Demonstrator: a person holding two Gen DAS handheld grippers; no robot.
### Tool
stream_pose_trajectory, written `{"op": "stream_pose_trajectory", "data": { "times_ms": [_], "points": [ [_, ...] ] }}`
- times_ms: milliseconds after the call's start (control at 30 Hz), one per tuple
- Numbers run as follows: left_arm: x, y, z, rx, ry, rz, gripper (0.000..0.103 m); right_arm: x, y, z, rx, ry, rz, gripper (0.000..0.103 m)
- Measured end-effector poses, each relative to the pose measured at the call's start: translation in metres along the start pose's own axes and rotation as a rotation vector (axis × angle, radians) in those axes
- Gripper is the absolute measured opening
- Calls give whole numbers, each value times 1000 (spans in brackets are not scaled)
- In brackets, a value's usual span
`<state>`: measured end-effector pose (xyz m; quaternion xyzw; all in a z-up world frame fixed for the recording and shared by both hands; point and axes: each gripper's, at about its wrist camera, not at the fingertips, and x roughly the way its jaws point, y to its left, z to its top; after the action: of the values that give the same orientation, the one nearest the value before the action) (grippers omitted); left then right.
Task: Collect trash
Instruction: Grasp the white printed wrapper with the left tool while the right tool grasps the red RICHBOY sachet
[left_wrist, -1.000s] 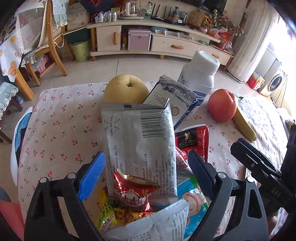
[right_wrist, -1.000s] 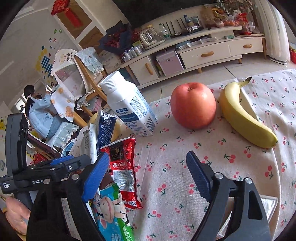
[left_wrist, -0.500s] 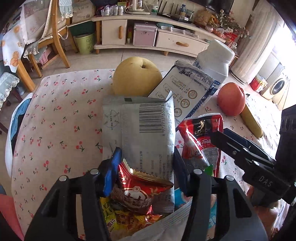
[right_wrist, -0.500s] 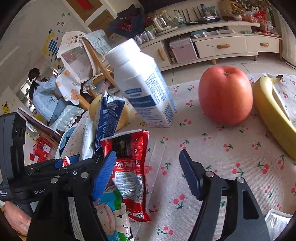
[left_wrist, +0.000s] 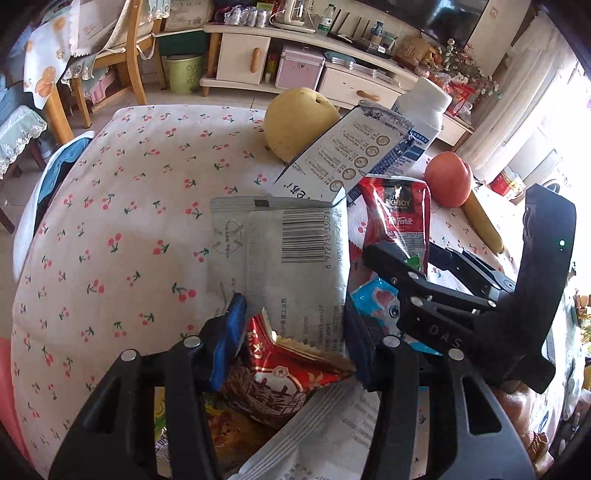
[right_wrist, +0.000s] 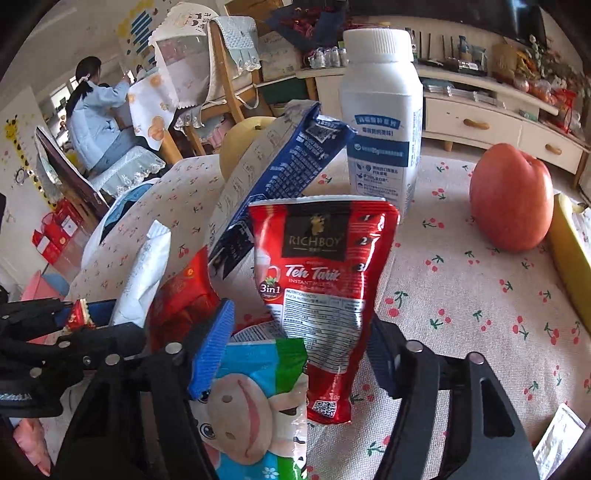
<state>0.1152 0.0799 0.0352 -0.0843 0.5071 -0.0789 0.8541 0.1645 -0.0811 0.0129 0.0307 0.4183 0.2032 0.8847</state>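
You are in the gathering step: the loose wrappers are bunched into one pile at the near edge of the bench (left_wrist: 110, 229), and both tongs are working that pile.

The fruit and the bottle are not your business. The white bottle (right_wrist: 380, 110), the pear (left_wrist: 299, 125), the apple (right_wrist: 511, 199) and the banana (left_wrist: 482, 223) stand behind the pile on the cherry-print cloth, the blue-and-white carton (left_wrist: 354, 155) leaning against the pear.

The trash itself sits between and just ahead of your two tools. The grey barcode packet (left_wrist: 280, 258) lies flat on top of the heap. Your left tongs (left_wrist: 291, 339) are clenched on it and on the red-and-gold wrapper (left_wrist: 288, 369) crumpled beneath it, both blue pads pressing the sides.

Your right tongs (right_wrist: 299, 347) straddle the red Teh Tarik sachet (right_wrist: 321, 288) and the cartoon-pig packet (right_wrist: 255, 398). Whether they truly pinch the sachet I cannot tell; the pads look close to its edges but a gap may remain.

Next, judge the right grip before you lift. Squeeze until the sachet visibly creases, then raise both tools together. Foil is slippery and the stack is loose, so the lower packets will probably slide out if you tilt.
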Motion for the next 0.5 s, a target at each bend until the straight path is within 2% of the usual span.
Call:
{"op": "stream_pose_trajectory", "data": {
  "times_ms": [33,100,167,333,500],
  "points": [
    [-3,3,-4,-14,-3,-11,52,-1,2,-1,-9,-2,-4,51],
    [-9,8,-11,-35,-11,-27,52,0,4,-4,-5,3,19,49],
    [-16,13,-18,-55,-24,-36,52,-3,6,-6,-1,0,32,42],
    [-36,30,-37,-118,-62,-74,52,-12,11,-17,6,-3,77,36],
    [-55,50,-53,-179,-117,-126,52,-24,31,-34,-23,-18,81,31]
  ]
}}
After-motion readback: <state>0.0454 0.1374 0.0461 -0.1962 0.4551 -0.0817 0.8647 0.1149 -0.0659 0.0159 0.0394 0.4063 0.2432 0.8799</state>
